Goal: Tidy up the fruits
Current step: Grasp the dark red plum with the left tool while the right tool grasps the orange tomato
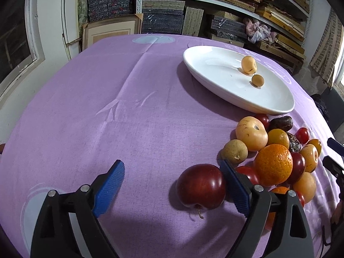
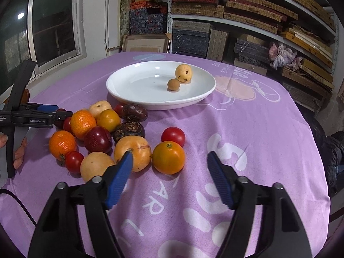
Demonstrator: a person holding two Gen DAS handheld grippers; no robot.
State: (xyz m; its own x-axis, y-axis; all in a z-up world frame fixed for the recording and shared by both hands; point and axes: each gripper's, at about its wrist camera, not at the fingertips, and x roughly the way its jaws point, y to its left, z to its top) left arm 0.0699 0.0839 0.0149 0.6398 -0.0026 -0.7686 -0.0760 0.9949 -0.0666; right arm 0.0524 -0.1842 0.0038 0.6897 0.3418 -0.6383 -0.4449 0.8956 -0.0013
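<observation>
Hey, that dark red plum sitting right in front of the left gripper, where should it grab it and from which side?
Grip the dark red plum across its round middle, coming down from the near side. Its stem points toward the camera, so the smooth flanks face the left gripper pads. One pad already sits beside its right flank; the jaws are open with bare cloth on the other side.

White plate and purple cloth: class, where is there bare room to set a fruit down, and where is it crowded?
The white plate is bare across its left half; only two small fruits sit right of centre. The purple cloth left of the plate is open. It is crowded in the fruit pile in front of the plate.
</observation>
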